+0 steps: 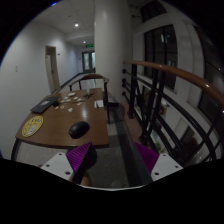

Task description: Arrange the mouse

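indoor hallway or mezzanine, wooden tabletop (60, 128) on the left, dark floor strip and a curved railing (165, 95) on the right. gripper (113, 158) sits nearest, fingers spread wide with nothing between the pads, so open and empty. it hovers off the tabletop's near right corner, over the floor strip rather than over the wood. mouse (78, 130) is the dark rounded thing on the tabletop just ahead and left of the left finger, near the tabletop's right edge, untouched. judging by that, task is at the approach stage: grasp and placement both left. a yellow round disc (32, 126) lies further left, small items and a dark flat object (42, 104) beyond. room: clear path left to the mouse; railing limits swing to the right, and the mouse is close to the edge.
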